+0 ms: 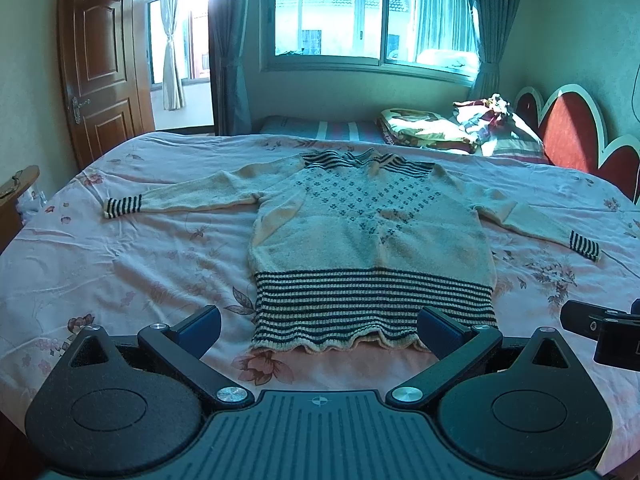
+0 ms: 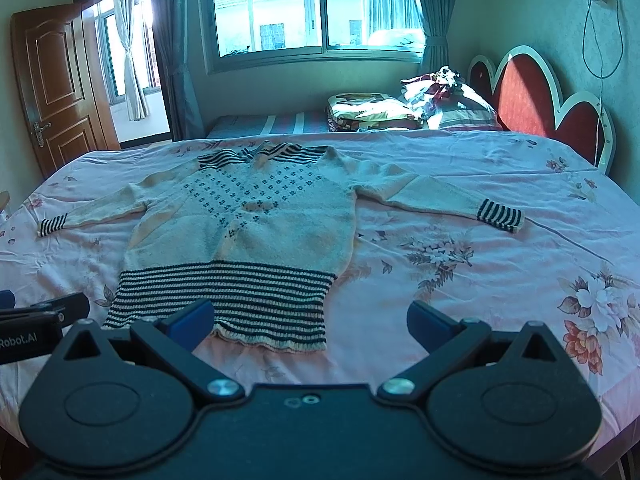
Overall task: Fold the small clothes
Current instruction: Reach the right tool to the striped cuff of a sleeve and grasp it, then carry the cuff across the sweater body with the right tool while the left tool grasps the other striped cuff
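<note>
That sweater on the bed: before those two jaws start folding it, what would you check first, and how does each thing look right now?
1. Sweater lies flat, front up: ok.
2. Both sleeves spread out to the sides, striped cuffs visible: ok.
3. Left gripper open, holding nothing, striped hem between its jaws: ok.
4. Right gripper open and empty: ok.
5. Bedsheet around the sweater free of other items: ok; the pile of bedding sits well behind it.
6. Jaws touching the fabric yet: cannot tell.
</note>
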`<state>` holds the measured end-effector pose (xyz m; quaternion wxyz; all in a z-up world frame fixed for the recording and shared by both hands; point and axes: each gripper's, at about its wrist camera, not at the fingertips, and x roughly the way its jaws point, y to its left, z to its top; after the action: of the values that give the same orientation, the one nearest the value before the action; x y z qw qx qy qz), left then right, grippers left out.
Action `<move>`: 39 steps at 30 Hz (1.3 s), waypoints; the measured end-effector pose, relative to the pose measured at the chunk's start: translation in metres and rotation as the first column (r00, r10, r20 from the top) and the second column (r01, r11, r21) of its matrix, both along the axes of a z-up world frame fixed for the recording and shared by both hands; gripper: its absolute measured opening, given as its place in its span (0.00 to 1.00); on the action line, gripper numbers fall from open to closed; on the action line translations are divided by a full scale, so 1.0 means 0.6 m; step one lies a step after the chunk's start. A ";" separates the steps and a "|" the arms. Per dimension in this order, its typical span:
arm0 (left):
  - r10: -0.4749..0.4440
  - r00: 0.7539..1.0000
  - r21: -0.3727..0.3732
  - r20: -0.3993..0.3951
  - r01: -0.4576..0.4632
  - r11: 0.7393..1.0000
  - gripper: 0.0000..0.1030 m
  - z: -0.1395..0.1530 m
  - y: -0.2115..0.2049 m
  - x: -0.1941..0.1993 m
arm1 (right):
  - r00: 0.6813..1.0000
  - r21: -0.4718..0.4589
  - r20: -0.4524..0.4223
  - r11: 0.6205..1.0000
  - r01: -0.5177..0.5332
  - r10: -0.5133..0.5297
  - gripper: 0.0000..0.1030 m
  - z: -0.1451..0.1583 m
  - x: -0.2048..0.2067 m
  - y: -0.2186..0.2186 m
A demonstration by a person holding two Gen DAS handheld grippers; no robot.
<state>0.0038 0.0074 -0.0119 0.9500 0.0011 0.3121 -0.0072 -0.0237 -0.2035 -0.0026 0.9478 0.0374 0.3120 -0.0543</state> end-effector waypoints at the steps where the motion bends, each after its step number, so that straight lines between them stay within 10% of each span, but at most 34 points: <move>1: 0.002 1.000 -0.005 -0.002 -0.002 1.000 1.00 -0.001 0.000 0.001 | 1.000 0.001 0.000 1.000 0.000 0.000 0.99 0.000 0.000 0.000; 9: 0.105 0.994 0.015 -0.011 -0.105 0.994 1.00 -0.008 0.024 0.045 | 0.999 -0.015 0.035 1.000 0.007 -0.007 0.99 -0.030 0.057 -0.060; 14: 0.116 0.993 0.020 0.021 -0.116 0.993 1.00 -0.021 0.055 0.124 | 0.985 0.178 0.001 0.970 0.168 -0.171 0.98 -0.053 0.146 -0.190; 18: 0.115 0.993 0.028 -0.025 -0.115 0.993 1.00 -0.038 0.069 0.226 | 0.913 0.416 0.002 0.831 0.370 -0.407 0.91 -0.091 0.218 -0.349; 21: 0.134 0.990 0.034 -0.038 -0.132 0.991 1.00 -0.049 0.071 0.297 | 0.837 0.503 -0.070 0.705 0.500 -0.543 0.20 -0.138 0.266 -0.438; 24: 0.126 0.991 0.046 -0.052 -0.124 0.991 1.00 -0.066 0.070 0.366 | 0.778 0.619 -0.129 0.562 0.548 -0.615 0.36 -0.193 0.289 -0.499; 28: 0.101 0.992 0.026 -0.073 -0.099 0.995 1.00 -0.091 0.079 0.444 | 0.734 0.690 -0.137 0.468 0.553 -0.666 0.59 -0.238 0.315 -0.534; 35: 0.110 0.990 0.002 -0.082 -0.111 0.994 1.00 -0.128 0.101 0.529 | 0.711 0.659 -0.099 0.490 0.571 -0.696 0.55 -0.236 0.366 -0.563; 39: 0.108 0.991 0.007 -0.085 -0.108 0.994 1.00 -0.136 0.106 0.559 | 0.692 0.617 -0.116 0.494 0.613 -0.713 0.18 -0.240 0.375 -0.578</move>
<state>0.3393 0.0711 -0.0936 0.9349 -0.0148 0.3519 0.0445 0.2014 -0.5501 -0.1468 0.8070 0.4634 0.1986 -0.3075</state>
